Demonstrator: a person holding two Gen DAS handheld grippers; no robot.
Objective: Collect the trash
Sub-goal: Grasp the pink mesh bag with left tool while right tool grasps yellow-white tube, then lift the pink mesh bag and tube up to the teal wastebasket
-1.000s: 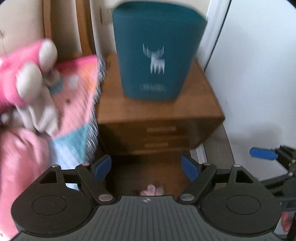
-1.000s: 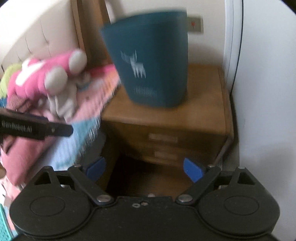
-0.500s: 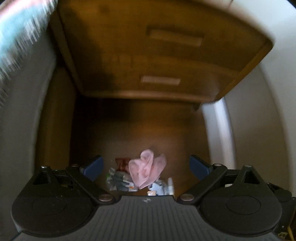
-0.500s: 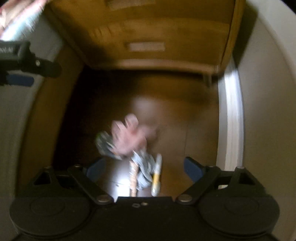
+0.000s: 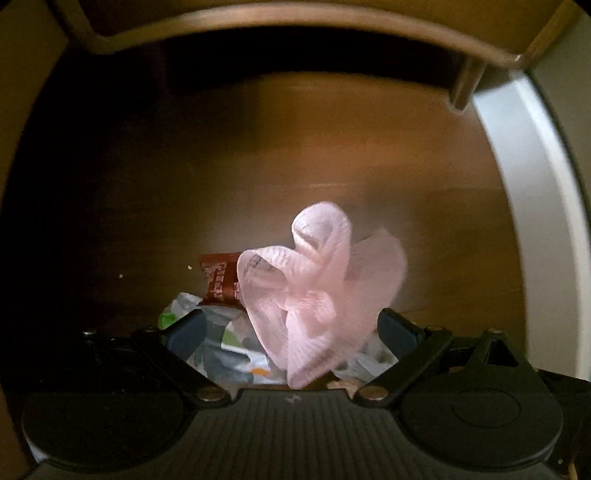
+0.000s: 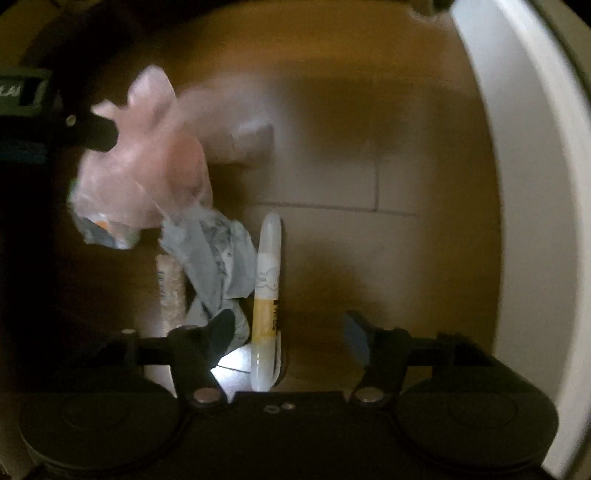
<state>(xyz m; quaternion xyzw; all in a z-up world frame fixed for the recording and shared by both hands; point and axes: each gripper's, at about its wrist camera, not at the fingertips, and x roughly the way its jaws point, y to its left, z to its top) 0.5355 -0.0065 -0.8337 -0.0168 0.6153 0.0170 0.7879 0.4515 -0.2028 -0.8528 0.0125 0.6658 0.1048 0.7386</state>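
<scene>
A heap of trash lies on the wooden floor. In the left wrist view a crumpled pink plastic bag (image 5: 317, 291) stands between the fingers of my left gripper (image 5: 291, 328), which is open wide and not pressing it. A red wrapper (image 5: 219, 280) and grey-green wrappers (image 5: 221, 343) lie beside and under the bag. In the right wrist view a white and yellow tube (image 6: 266, 295) lies between the closing jaws of my right gripper (image 6: 289, 334); the pads do not press it. A grey crumpled wrapper (image 6: 214, 251) and the pink bag (image 6: 147, 166) lie to its left.
The bottom edge of a wooden nightstand (image 5: 258, 22) runs across the top. A white baseboard (image 5: 517, 166) curves down the right side, also the baseboard (image 6: 524, 184) in the right wrist view. A beige stick pack (image 6: 170, 291) lies by the grey wrapper. Part of the left gripper (image 6: 88, 133) shows at the left.
Both grippers have dropped from the level of the nightstand top and teal bin down to the floor trash. The right jaws have narrowed around the tube; the left jaws have widened.
</scene>
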